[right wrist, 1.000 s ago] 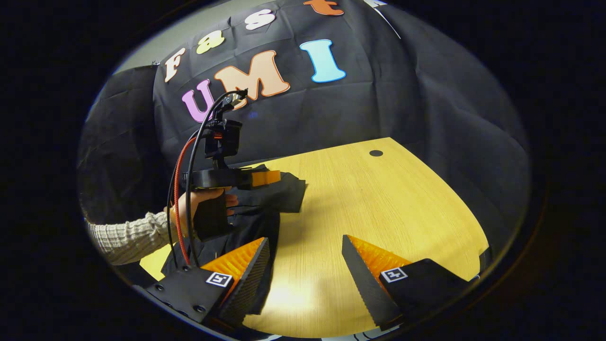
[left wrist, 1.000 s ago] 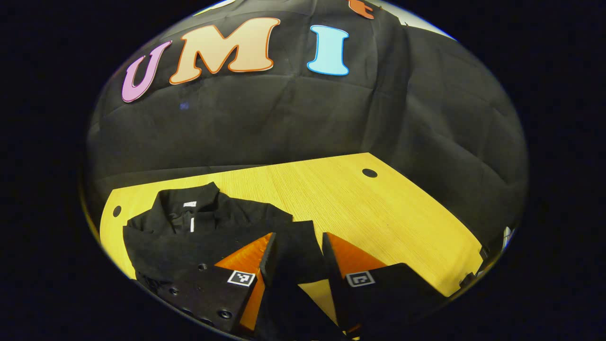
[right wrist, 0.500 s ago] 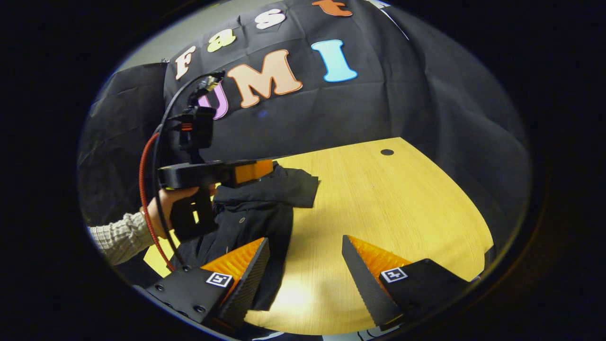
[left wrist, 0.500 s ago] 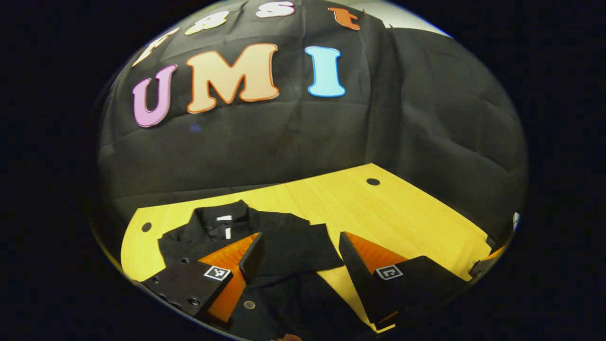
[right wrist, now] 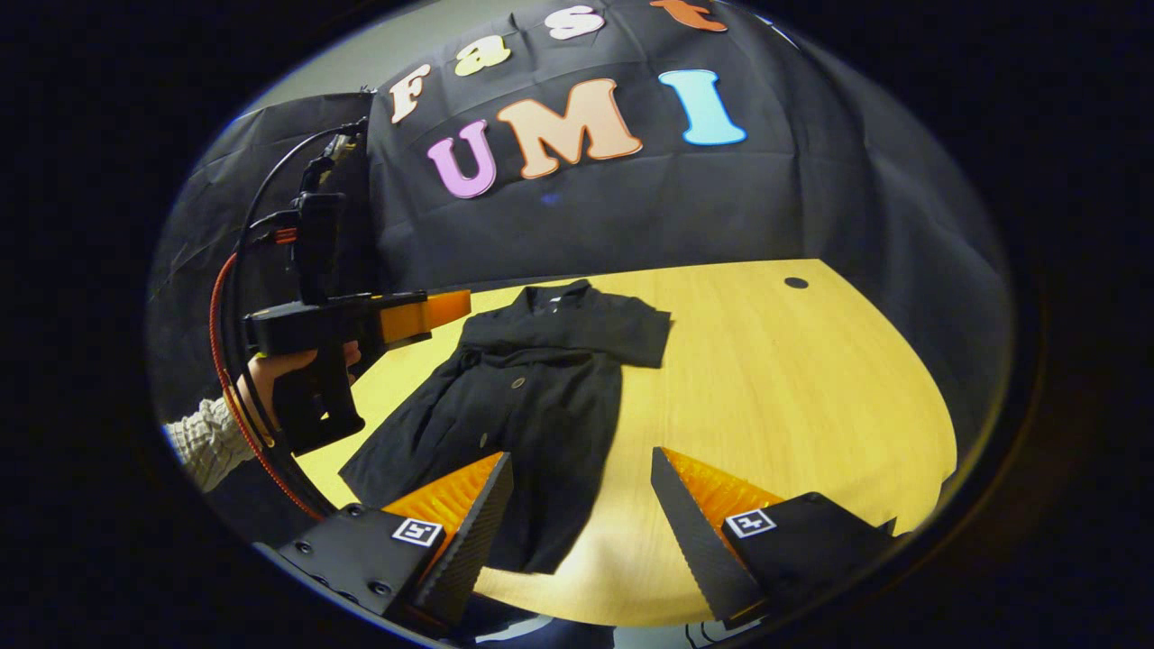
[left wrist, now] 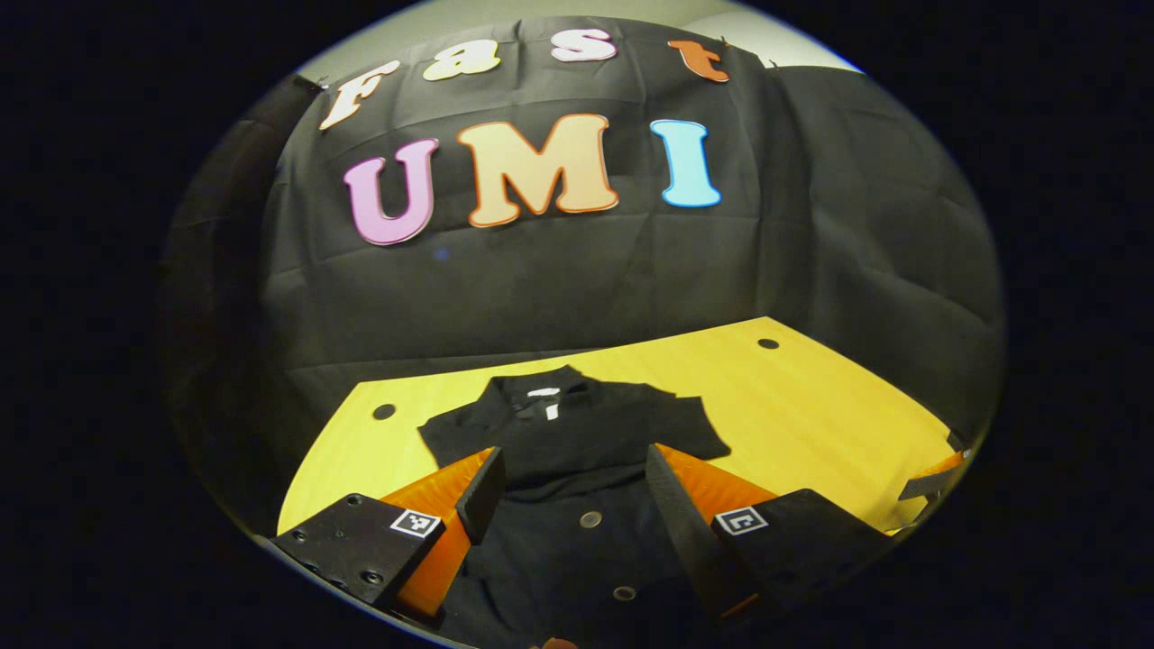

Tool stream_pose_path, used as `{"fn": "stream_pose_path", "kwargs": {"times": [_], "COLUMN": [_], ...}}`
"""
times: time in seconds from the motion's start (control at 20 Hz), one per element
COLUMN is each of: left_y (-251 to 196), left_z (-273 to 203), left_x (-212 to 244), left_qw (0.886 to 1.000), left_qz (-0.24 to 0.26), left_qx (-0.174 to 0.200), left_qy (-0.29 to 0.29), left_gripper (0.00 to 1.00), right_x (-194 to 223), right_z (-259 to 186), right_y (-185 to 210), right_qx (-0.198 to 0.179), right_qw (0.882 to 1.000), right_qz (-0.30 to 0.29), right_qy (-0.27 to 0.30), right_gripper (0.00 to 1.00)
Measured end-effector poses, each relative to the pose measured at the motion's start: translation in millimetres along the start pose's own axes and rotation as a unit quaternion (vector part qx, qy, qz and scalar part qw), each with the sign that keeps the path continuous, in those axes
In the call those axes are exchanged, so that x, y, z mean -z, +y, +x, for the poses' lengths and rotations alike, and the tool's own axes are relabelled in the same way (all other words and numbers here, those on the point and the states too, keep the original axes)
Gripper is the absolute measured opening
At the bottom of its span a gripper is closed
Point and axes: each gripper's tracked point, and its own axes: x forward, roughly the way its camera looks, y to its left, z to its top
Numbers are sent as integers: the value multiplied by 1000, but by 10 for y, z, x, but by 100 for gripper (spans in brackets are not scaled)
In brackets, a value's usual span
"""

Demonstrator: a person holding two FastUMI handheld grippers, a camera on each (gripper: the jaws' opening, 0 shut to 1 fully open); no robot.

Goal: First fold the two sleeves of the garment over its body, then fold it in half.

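**Both sleeves folded in, both jaws open above the garment**

We see the black garment (right wrist: 532, 397) lying flat on the worktop (right wrist: 766, 379), collar toward the booth wall (right wrist: 631, 207) and hem toward us. Its sleeves are folded across the chest, forming a band below the collar. In the left gripper view, the left gripper (left wrist: 577, 491) has its jaws spread wide and holds nothing; the garment (left wrist: 577, 451) lies between and beyond them, with its button line running down the gap. In the right gripper view, the right gripper (right wrist: 581, 505) also has its jaws apart and empty; the hem lies just beyond its left finger, and bare worktop shows between the fingers. The left gripper (right wrist: 442, 311) shows there too, held by a hand (right wrist: 270, 374) with a pale knit sleeve (right wrist: 203, 437), off the garment's left side and clear of the cloth.

Compared with a second ago, we find the left gripper has let go of the sleeve and drawn back, so the whole garment now shows. The right gripper has also pulled back.

The worktop is light wood with round holes (right wrist: 795, 282) near its far corners; black cloth hangs behind.
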Motion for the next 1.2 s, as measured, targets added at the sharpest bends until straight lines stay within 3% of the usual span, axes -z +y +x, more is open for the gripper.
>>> {"fn": "stream_pose_path", "kwargs": {"times": [0.6,1.2], "left_y": [718,807], "left_z": [-957,-1307], "left_x": [1157,2115], "left_qw": [994,976], "left_qz": [-24,-55], "left_qx": [-85,-103], "left_qy": [71,181], "left_gripper": [93,93], "right_x": [587,1059], "right_z": [289,494], "right_y": [387,370], "right_qx": [-33,-26], "right_qw": [996,988], "right_qz": [-56,-73], "right_qy": [66,136], "right_gripper": [98,98]}}
